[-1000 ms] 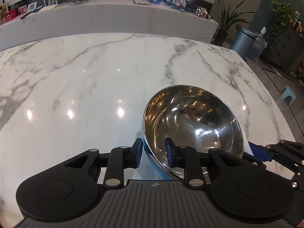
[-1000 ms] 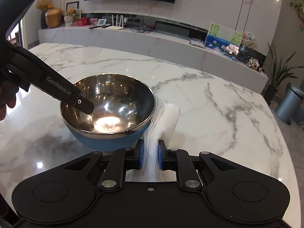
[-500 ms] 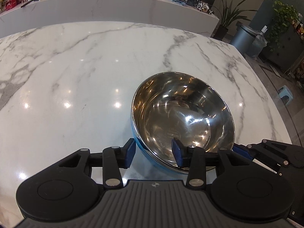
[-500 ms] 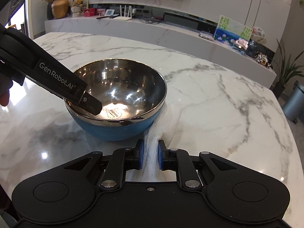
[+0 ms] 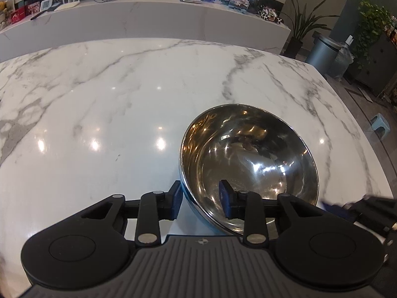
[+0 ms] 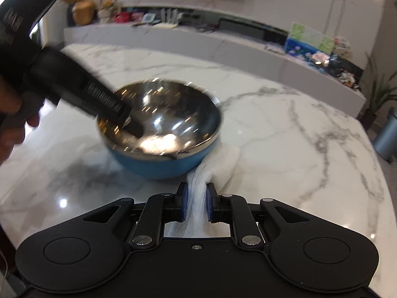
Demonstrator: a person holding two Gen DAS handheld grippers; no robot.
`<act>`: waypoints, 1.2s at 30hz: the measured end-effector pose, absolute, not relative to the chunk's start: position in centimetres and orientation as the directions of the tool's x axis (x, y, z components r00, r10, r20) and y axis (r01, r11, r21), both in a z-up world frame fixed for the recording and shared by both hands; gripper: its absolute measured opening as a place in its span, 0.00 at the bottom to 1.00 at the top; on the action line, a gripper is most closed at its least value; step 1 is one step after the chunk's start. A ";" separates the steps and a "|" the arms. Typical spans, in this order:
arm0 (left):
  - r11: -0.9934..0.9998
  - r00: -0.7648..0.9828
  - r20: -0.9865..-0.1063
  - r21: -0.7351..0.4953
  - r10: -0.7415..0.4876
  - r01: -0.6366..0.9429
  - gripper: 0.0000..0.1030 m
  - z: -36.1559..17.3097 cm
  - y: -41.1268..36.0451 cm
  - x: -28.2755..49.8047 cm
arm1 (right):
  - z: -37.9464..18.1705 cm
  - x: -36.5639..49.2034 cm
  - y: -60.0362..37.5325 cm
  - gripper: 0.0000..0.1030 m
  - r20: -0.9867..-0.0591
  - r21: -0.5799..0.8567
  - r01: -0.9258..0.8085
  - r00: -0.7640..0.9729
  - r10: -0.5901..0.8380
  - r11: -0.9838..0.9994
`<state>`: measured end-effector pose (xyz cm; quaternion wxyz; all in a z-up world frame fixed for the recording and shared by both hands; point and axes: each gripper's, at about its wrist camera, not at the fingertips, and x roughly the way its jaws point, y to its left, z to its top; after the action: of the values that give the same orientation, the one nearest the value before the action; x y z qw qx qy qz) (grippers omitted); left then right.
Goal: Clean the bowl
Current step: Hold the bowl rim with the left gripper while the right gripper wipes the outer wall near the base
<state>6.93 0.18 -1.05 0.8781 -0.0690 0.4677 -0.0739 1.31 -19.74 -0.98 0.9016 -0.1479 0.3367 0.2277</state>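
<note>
A steel bowl (image 5: 250,159) with a blue outside sits on the white marble table (image 5: 111,104). My left gripper (image 5: 201,200) straddles the bowl's near rim, one finger outside and one inside, with a gap on each side; it looks open. In the right wrist view the bowl (image 6: 161,134) is blurred, and the left gripper's finger (image 6: 109,104) reaches into it from the left. My right gripper (image 6: 196,202) is shut on a white cloth (image 6: 218,164) that lies beside the bowl's right side and touches it.
The table's right edge (image 5: 367,149) drops to the floor, where a grey bin (image 5: 322,49) and a small stool (image 5: 380,125) stand. A long marble counter (image 5: 148,17) with small items runs behind the table.
The left gripper's fingers have spread wider around the bowl's rim. The right gripper has moved with the cloth and the bowl now sits farther right in its blurred view.
</note>
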 end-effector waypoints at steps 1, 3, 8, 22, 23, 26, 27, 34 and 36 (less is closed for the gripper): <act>0.980 0.552 -0.811 -0.190 -0.194 0.065 0.29 -1.1 0.2 6.9 | -0.6 1.3 -20.0 0.13 -0.661 -0.113 -0.499 0.684 0.310 0.859; 0.980 0.553 -0.810 -0.190 -0.193 0.064 0.29 -1.1 0.2 6.9 | 0.1 1.3 -20.5 0.13 -0.635 -0.116 -0.481 0.709 0.307 0.869; 0.977 0.549 -0.815 -0.215 -0.186 0.012 0.46 -1.1 0.9 6.6 | 0.6 1.6 -21.0 0.13 -0.610 -0.116 -0.461 0.732 0.303 0.880; 0.970 0.522 -0.821 -0.237 -0.231 0.056 0.42 -0.9 0.5 5.9 | -0.3 1.4 -19.6 0.13 -0.640 -0.121 -0.522 0.691 0.336 0.845; 0.972 0.523 -0.822 -0.230 -0.225 0.057 0.42 -0.9 0.5 5.9 | -0.4 1.4 -19.5 0.13 -0.646 -0.121 -0.530 0.684 0.339 0.839; 0.977 0.528 -0.824 -0.208 -0.204 0.052 0.42 -1.0 0.4 6.1 | -0.8 1.1 -19.0 0.13 -0.665 -0.122 -0.563 0.658 0.353 0.818; 0.978 0.531 -0.824 -0.203 -0.197 0.048 0.42 -1.0 0.5 6.2 | -0.9 1.1 -18.9 0.13 -0.671 -0.122 -0.573 0.649 0.358 0.811; 0.984 0.537 -0.826 -0.172 -0.173 0.052 0.36 -1.2 0.4 6.5 | -1.8 1.1 -18.4 0.13 -0.711 -0.112 -0.613 0.599 0.368 0.782; 0.986 0.536 -0.828 -0.157 -0.164 0.059 0.30 -1.3 0.2 6.7 | -1.9 1.5 -18.6 0.13 -0.712 -0.121 -0.593 0.610 0.347 0.796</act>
<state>6.68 0.23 -1.31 0.8747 -0.0550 0.4773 -0.0636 1.47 -18.63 -1.86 0.8799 -0.1754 0.3516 0.2670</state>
